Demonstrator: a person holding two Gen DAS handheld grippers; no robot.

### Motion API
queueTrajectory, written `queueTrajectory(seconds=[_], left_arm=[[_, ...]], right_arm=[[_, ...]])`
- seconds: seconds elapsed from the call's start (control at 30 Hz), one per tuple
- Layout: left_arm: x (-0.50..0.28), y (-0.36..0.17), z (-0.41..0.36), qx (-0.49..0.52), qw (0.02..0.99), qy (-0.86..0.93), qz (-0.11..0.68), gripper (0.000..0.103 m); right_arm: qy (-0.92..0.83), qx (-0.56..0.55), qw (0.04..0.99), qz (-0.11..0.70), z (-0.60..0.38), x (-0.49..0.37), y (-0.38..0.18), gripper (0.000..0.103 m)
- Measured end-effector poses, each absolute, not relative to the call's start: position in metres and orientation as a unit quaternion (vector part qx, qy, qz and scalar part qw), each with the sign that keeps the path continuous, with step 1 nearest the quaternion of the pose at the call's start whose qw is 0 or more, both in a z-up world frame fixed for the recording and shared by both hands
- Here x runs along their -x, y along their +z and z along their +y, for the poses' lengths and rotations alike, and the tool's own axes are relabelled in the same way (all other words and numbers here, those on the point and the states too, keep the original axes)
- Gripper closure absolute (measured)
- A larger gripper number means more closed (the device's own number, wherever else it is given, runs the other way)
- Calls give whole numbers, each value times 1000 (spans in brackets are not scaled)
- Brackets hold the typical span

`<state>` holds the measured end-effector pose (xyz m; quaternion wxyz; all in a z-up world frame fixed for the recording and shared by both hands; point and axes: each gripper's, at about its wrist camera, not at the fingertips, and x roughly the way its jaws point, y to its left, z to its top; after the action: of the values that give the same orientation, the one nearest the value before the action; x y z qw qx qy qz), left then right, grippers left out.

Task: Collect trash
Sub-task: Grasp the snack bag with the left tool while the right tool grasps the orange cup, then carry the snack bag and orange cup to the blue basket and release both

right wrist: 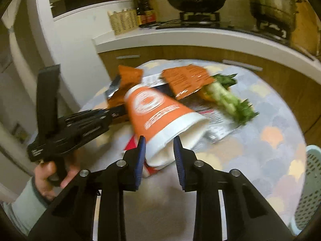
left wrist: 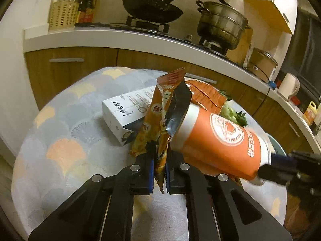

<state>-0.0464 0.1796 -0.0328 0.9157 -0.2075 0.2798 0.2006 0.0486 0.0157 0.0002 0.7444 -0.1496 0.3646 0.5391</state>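
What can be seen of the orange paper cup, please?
The orange paper cup has a white rim band, a round white logo and white lettering; it looks like coated paper. It lies tilted on its side over the patterned tablecloth, open mouth toward the right gripper, whose blue pads flank the rim. A torn orange snack wrapper leans against its base.

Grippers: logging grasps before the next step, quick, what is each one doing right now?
Left gripper: closed on the snack wrapper.
Right gripper: around the paper cup rim; grip unclear.
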Motion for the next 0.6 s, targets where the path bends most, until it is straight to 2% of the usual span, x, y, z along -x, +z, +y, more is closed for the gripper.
queueTrajectory(seconds=[0.13,0.2,0.23,0.33,0.6], left_arm=[[46,-32,175,200,918,198,278,97],[46,-32,176,202,918,198,278,97],[46,-33,177,204,918,197,277,97],[48,-33,178,208,918,195,275,97],[50,-32,180,217,920,189,268,98]], right_arm=[[543,140,735,382,22,-48,-6,77],[539,134,739,381,24,-47,-6,85],[541,131,739,379,23,-46,-5,93],[537,118,753,361,15,-43,2,100],[491,85,800,334,-41,-55,20,101]])
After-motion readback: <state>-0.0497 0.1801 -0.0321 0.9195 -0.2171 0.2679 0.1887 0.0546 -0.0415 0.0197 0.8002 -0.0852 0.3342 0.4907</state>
